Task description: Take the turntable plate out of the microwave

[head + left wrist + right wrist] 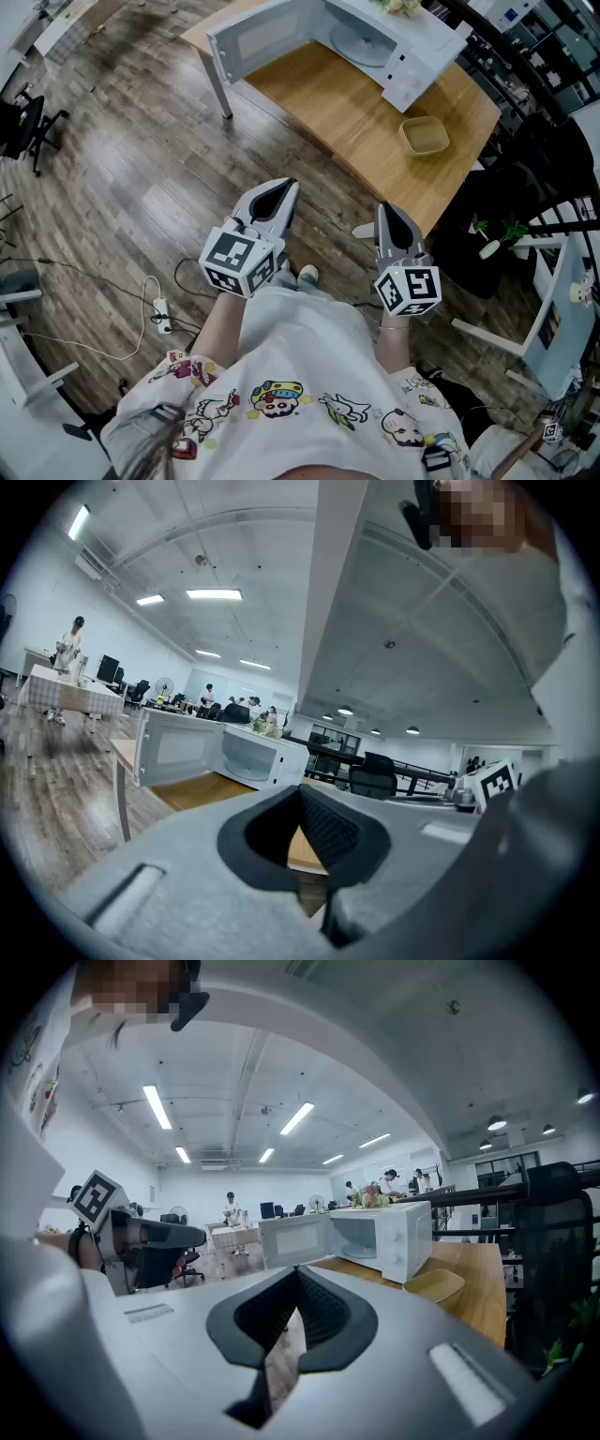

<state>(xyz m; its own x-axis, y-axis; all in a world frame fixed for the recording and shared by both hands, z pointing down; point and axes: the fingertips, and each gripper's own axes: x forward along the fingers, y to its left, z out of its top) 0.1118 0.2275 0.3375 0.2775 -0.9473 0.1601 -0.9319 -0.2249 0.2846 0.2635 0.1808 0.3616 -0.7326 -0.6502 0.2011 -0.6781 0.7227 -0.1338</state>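
The round, pale, glass-looking turntable plate [361, 44] lies flat inside the white microwave [427, 58]. The microwave's door [258, 36] hangs open, at the far end of the light wooden table [356, 122]. Treat the plate as glass, i.e. prob. heavy for its size, rigid, slick and breakable; a knock on the way out could chip it. Best hold, imo: pinch the near rim w/ pads above and below, lift it a touch, then draw it straight out. Use the 2nd gripper to steady the other edge if it tips.

Your left gripper [285, 188] and right gripper [387, 212] are both held in front of your body over the grey wood-plank floor [141, 169]. They're well short of the table, pointing approx. level toward the microwave w/ a slight dip. Both sets of jaws are closed together w/ nothing between them, so open up before reaching in.
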